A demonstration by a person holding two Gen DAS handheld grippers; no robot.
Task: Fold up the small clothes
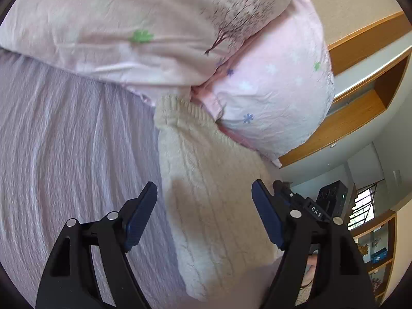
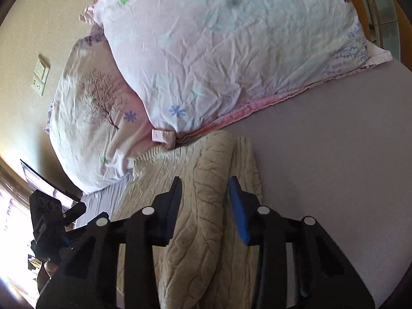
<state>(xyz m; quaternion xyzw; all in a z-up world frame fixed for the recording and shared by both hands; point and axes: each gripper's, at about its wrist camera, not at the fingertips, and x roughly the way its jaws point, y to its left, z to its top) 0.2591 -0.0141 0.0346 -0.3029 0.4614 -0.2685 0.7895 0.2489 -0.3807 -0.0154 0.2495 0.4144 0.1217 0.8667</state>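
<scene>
A cream cable-knit sweater (image 1: 211,180) lies on the lilac bed sheet (image 1: 64,141), its far end against the pillows. My left gripper (image 1: 204,193) is open, its blue pads apart above the sweater's near part. In the right wrist view the sweater (image 2: 206,206) shows a raised, rolled fold running lengthwise. My right gripper (image 2: 204,188) is open with its jaws on either side of that fold, not closed on it. The left gripper (image 2: 64,221) shows at the left edge of the right wrist view.
Two pink flower-print pillows (image 1: 141,33) (image 2: 219,51) lie at the head of the bed, touching the sweater's far end. A wooden headboard and shelf (image 1: 360,97) stand beyond. The lilac sheet (image 2: 334,154) spreads to the right of the sweater.
</scene>
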